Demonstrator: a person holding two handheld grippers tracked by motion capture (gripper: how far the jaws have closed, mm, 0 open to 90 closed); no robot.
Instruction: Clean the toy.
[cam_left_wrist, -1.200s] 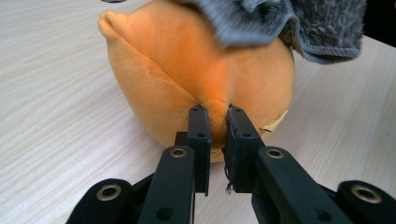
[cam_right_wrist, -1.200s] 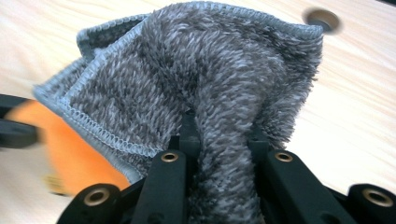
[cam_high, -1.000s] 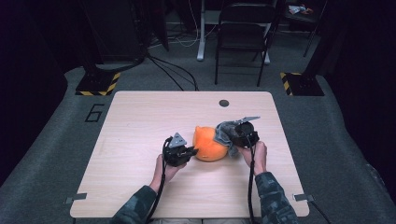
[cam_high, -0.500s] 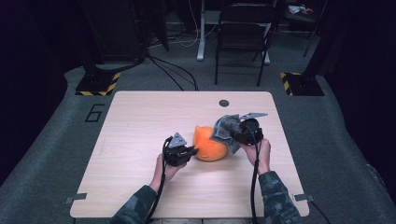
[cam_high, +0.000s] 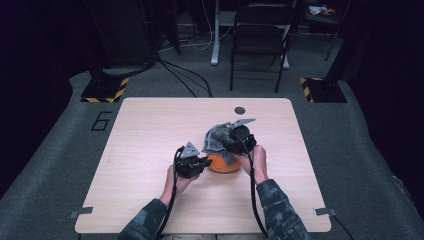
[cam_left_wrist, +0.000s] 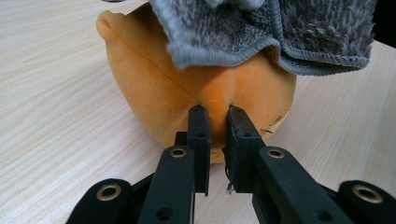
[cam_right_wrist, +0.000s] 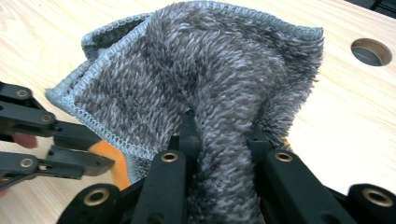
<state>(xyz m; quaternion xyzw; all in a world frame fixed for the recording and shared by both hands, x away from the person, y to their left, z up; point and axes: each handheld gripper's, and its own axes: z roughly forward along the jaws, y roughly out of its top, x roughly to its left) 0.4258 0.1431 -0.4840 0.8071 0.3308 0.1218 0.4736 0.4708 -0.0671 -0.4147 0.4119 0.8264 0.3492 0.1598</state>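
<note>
An orange plush ball (cam_high: 223, 164) (cam_left_wrist: 187, 79) lies on the wooden table (cam_high: 150, 130), mostly draped by a grey fluffy cloth (cam_high: 216, 139) (cam_left_wrist: 280, 32) (cam_right_wrist: 210, 79). My left gripper (cam_high: 201, 163) (cam_left_wrist: 215, 116) is shut, its jaws pinching a fold of the orange plush low at its near side. My right gripper (cam_high: 227, 141) (cam_right_wrist: 219, 126) is shut on a bunched part of the grey cloth and holds it over the plush. The left gripper's jaws also appear at the left edge of the right gripper view, beside a sliver of orange plush (cam_right_wrist: 112, 158).
A round cable hole (cam_high: 240, 110) (cam_right_wrist: 371, 51) sits in the table near its far edge. A black chair (cam_high: 260, 40) and cables stand on the floor beyond. Bare tabletop spreads left and right of the hands.
My right gripper has lifted and carried the grey cloth leftward over the orange plush, which is now largely covered. The left gripper has stayed put.
</note>
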